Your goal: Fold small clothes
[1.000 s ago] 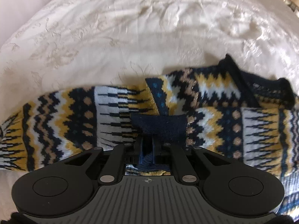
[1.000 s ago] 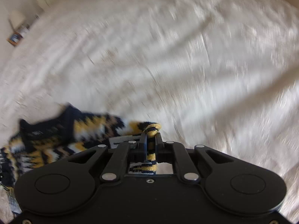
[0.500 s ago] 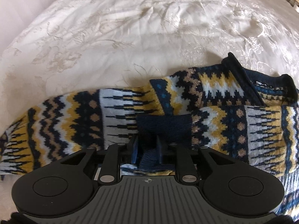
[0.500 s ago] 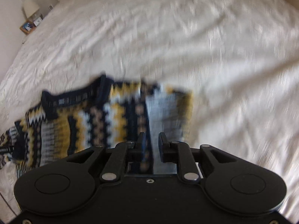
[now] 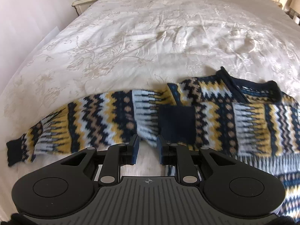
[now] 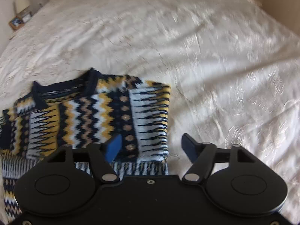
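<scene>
Left wrist view: the patterned knit sweater lies flat near the bed's front edge, one sleeve stretched toward the left edge. The left gripper hovers slightly parted, nothing between its jaws. Right wrist view: the right gripper, jaws just swung wide apart, hangs empty over the sweater's folded-in side.

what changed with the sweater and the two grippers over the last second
Both grippers let go. The right gripper had a sleeve pinched; its jaws have just been opening, and that sleeve now lies folded across the sweater. The left gripper released the dark cuff, its jaws slightly apart, and drew back. The other sleeve still stretches out on the bed.
</scene>
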`<state>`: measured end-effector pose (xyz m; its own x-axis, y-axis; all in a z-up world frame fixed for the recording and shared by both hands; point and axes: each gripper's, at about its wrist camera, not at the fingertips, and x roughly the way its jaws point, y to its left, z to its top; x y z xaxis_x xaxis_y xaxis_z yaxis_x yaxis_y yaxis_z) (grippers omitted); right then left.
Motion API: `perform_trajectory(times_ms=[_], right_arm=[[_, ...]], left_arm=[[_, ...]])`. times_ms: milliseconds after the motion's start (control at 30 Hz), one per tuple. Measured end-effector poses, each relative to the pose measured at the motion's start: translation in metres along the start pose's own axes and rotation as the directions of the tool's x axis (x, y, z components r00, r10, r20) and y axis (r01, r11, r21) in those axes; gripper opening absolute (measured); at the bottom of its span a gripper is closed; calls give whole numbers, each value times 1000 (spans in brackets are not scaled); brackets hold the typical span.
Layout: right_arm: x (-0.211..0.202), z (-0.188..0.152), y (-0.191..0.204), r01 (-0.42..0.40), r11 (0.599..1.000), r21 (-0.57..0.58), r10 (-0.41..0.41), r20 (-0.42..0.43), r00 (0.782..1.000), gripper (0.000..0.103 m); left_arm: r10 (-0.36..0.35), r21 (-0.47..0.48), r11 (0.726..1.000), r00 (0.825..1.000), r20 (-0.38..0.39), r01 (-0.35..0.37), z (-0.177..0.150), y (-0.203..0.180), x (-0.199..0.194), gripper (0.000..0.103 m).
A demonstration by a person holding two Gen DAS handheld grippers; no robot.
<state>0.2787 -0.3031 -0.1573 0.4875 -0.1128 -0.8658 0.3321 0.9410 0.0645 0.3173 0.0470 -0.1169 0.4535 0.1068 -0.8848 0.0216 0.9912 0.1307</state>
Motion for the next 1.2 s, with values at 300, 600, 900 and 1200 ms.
perform_trajectory(times_ms=[300, 600, 900, 1200], right_arm=[[-39, -41, 25, -88, 993, -72, 88, -13, 996, 102], [-69, -84, 25, -171, 982, -84, 166, -68, 984, 102], [-87, -121, 31, -245, 958, -150, 225, -141, 964, 102], [-96, -131, 33, -313, 920, -237, 279, -167, 946, 102]], left_arm=[[-23, 2, 1000, 1000, -20, 23, -47, -19, -38, 20], [-46, 10, 999, 997, -60, 46, -94, -51, -72, 22], [-42, -8, 999, 994, -97, 42, -129, -73, -94, 22], [-35, -52, 998, 994, -100, 30, -144, -88, -108, 22]])
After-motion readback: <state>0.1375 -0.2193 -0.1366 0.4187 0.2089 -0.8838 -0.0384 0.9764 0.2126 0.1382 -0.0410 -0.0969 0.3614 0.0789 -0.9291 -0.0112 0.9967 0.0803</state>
